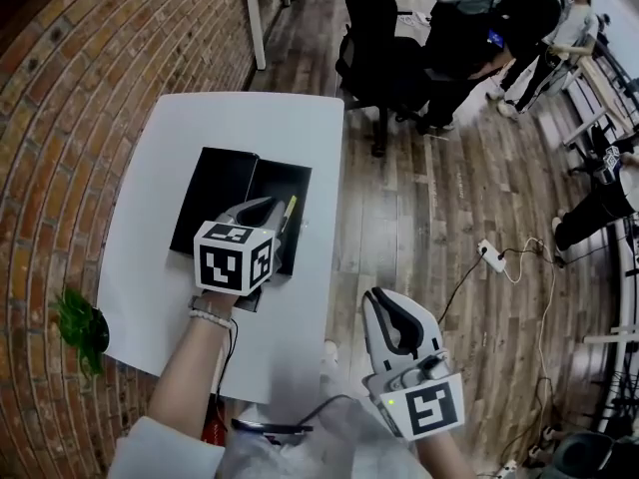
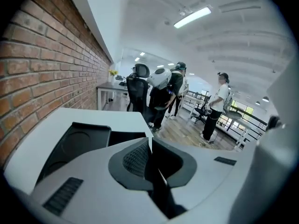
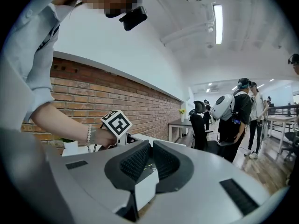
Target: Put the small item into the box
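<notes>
A person works at a white table [image 1: 200, 128] beside a brick wall, with a two-jaw gripper in each hand. An open black box [image 1: 215, 193] lies on the table with its two halves side by side.

The task looks nearly done or just finished. The small item, a slim yellow-tipped pen [image 1: 286, 218], shows over the right half of the box, lengthwise. It appears to lie inside that half. The head view cannot settle whether it rests fully on the box floor or leans on the wall. If it is lying there, only pulling the gripper away from the box is left, and perhaps closing it.

The left gripper [image 1: 268, 206] hovers over the box, its tips just left of the pen. Whether they touch the pen cannot be told. In the left gripper view its jaws are pressed together [image 2: 150, 146], with only a thin pale line at the seam and no recognisable object between them. The box [image 2: 74, 143] shows just beyond and to the left of them.

The right gripper [image 1: 384, 299] is held well away from the box, off the table's near right corner and above the wooden floor. Its jaws stand slightly apart [image 3: 150, 148] and nothing is between them.
</notes>
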The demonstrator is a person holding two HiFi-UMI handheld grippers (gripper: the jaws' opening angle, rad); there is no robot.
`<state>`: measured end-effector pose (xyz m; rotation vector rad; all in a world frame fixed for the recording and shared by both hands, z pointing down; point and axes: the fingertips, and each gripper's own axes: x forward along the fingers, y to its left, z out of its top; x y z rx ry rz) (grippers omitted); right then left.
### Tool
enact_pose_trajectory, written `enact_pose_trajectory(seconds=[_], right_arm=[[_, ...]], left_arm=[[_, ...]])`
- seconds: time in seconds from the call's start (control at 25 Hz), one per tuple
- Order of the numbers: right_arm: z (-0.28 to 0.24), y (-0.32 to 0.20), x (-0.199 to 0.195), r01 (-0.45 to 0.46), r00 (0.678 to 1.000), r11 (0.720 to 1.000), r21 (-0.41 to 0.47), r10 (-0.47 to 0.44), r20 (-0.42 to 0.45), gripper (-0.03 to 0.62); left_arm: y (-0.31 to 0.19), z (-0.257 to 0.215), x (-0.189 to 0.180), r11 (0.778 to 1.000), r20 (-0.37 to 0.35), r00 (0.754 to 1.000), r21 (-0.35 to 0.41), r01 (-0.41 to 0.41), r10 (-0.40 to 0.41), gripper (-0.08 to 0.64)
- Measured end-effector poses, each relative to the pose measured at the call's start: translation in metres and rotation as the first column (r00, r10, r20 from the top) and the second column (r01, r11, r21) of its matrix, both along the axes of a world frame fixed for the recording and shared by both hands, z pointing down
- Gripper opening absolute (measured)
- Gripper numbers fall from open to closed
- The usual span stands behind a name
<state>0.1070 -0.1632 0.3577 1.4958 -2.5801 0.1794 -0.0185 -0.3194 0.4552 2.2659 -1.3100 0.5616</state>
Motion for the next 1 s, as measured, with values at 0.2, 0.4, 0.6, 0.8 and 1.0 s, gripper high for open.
enact_pose_trajectory(seconds=[0.2,0.4,0.6,0.8,1.0], right_arm=[[-0.018,0.012,-0.012,0.009,1.0,0.999,0.042,-0.01,0.012,0.055],[-0.029,0.023,-0.026,0.035,0.999,0.997,0.064,-0.035,-0.004,0.055],[-0.049,0.029,-0.038,0.03,0.999,0.993,0.118,-0.033,0.017,0.055],[-0.051,0.04,-0.047,0.054,0.998,0.992,0.111,-0.053,-0.016,0.055],[-0.061,0.043,-0.054,0.049,0.999,0.989,0.138,-0.049,-0.005,0.055]], left_arm=[[0.027,-0.055,-0.013,0.99,-0.043,0.999,0.137,0.026,-0.02,0.032],[0.06,-0.104,-0.026,0.961,-0.045,0.999,0.276,0.033,-0.021,0.028],[0.099,-0.14,-0.041,0.916,-0.014,1.0,0.399,0.03,-0.026,0.026],[0.135,-0.172,-0.05,0.872,0.011,1.0,0.49,0.013,-0.021,0.023],[0.161,-0.187,-0.056,0.841,-0.001,1.0,0.541,0.016,-0.019,0.021]])
